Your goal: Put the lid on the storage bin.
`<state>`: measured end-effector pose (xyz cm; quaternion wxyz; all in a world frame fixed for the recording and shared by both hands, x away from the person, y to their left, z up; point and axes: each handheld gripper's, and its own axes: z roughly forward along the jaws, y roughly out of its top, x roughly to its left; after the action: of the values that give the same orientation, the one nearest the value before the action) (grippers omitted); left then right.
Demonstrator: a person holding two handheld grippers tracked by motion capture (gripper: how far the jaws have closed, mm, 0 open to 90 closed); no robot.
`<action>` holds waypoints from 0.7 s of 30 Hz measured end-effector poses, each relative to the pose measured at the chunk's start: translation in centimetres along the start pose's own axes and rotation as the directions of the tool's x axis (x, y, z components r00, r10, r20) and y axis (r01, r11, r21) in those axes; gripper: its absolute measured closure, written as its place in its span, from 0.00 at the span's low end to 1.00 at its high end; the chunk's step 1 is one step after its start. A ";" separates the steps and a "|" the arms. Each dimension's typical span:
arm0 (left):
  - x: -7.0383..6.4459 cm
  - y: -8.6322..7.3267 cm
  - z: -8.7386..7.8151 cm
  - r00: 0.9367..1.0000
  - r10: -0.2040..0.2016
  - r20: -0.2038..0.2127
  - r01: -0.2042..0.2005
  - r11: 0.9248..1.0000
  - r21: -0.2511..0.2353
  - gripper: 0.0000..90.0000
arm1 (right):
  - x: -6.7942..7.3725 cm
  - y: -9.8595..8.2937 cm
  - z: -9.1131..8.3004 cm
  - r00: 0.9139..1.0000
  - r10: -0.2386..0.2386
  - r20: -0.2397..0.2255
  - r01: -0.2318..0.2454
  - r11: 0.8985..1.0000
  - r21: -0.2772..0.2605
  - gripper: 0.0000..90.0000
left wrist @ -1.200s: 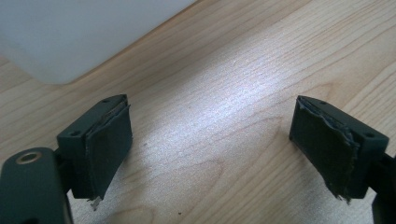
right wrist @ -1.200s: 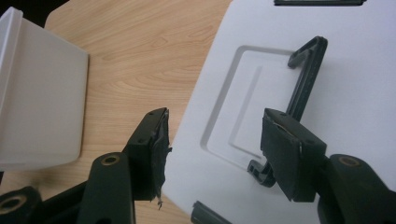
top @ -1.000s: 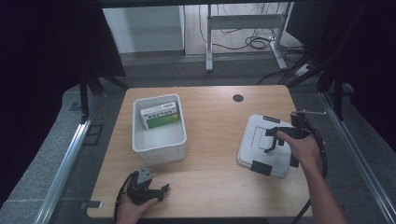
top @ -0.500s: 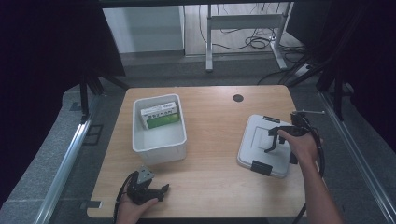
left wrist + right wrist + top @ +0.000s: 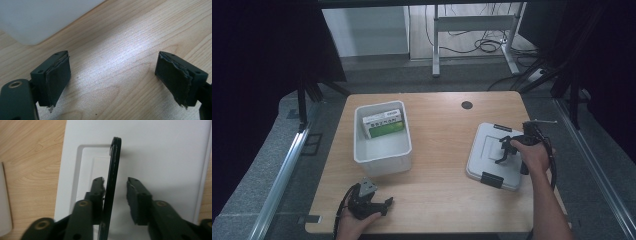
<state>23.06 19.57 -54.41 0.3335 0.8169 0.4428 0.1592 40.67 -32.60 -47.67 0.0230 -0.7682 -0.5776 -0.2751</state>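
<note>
Left gripper [image 5: 373, 202] sits at the table [image 5: 437, 190] front edge, jaws wide apart over bare wood, nothing between them; hand [image 5: 354, 222] is cut off by the frame bottom. Bin [image 5: 382, 150] just behind it, only a blurred white corner in the left gripper view. Green box [image 5: 385, 123] lies in the bin's far end, label text unreadable. Lid [image 5: 492, 145] lies flat at right, its black handle [image 5: 111, 185] raised. Right gripper [image 5: 507, 149] straddles the handle: one pad touches it, the other stands off, so not clamped. Versus 1 s ago: right gripper has shifted slightly toward the lid centre; left gripper, bin and box are unchanged.
</note>
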 end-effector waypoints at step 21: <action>0.0 0.0 0.0 1.000 0.000 0.000 0.000 1.000 0.000 0.14 | 0.0 0.3 -0.2 0.992 0.124 -0.023 -0.124 0.992 0.033 0.94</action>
<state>23.07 19.57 -54.42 0.3338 0.8168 0.4429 0.1592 40.82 -32.79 -47.43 0.0594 -0.7987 -0.5328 -0.2734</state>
